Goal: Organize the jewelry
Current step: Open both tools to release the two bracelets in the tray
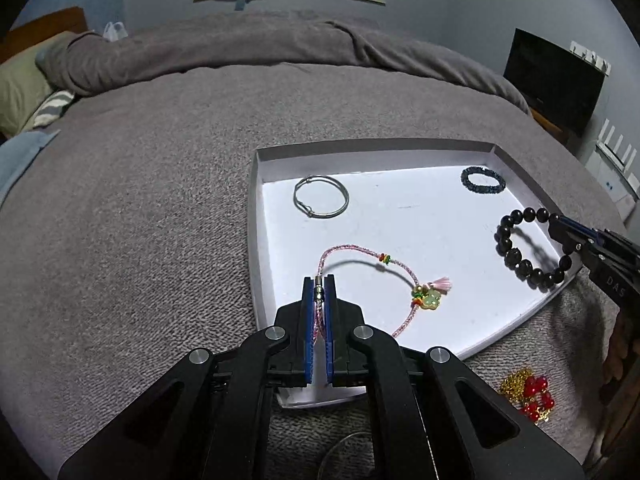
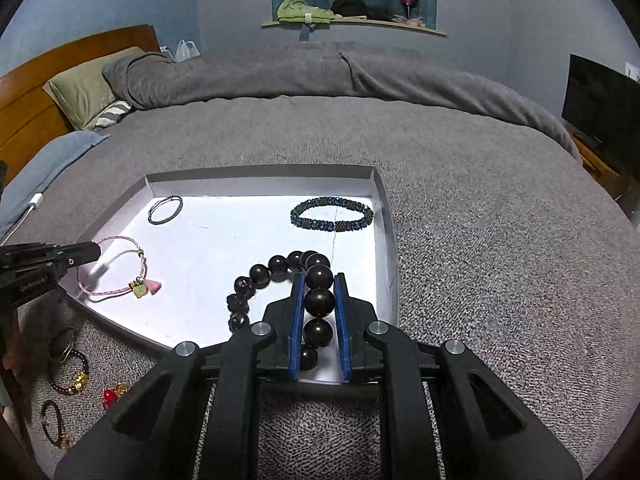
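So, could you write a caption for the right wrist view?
Right gripper holds black bead bracelet over white tray.

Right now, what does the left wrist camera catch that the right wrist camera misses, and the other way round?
Only the left wrist view shows the gold chain with red beads in full. Only the right wrist view shows the purple bead bracelet on the blanket and the wooden headboard. Both show the white tray, silver bangle, blue beaded bracelet, pink cord bracelet and black bead bracelet.

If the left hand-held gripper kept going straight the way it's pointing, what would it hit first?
Probably the white tray floor just past the left hand-held gripper, which grips the pink cord bracelet; the silver bangle lies farther along. Depth is unclear.
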Demonstrator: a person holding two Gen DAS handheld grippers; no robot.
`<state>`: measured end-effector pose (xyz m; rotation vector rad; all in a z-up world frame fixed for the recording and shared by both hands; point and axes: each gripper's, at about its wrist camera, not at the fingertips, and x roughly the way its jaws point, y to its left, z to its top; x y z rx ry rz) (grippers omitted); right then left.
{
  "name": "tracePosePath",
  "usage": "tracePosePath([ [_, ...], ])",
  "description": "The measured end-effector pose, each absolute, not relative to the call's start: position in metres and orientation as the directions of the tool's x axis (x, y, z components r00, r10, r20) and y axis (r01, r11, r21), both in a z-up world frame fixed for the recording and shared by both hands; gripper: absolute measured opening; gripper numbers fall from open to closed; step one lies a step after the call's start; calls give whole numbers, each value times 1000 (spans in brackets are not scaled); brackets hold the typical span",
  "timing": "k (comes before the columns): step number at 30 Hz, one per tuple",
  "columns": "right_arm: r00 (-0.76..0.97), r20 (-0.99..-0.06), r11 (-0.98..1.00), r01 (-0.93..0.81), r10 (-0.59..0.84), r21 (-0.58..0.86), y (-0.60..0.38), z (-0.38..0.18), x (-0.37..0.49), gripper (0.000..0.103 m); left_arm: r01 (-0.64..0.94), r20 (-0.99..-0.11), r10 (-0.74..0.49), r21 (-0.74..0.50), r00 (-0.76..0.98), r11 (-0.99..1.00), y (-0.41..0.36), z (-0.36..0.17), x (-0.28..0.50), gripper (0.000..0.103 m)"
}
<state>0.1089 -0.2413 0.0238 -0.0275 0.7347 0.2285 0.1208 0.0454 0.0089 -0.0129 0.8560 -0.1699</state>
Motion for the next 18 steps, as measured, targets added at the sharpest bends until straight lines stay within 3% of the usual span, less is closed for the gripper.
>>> tracePosePath([
  [9, 720, -671, 978, -206, 178, 38, -241, 21, 110, 14, 142, -753, -139, -61, 643, 988, 41, 7, 123, 7],
  [14, 721, -670, 978, -205, 176, 37, -241, 21, 109, 14, 138, -746, -130, -51, 653, 989, 41, 9, 121, 21],
  [18, 725, -666, 979, -203, 176, 37, -242, 22, 108, 16, 140, -744, -133, -53, 654, 989, 42, 9, 121, 22],
])
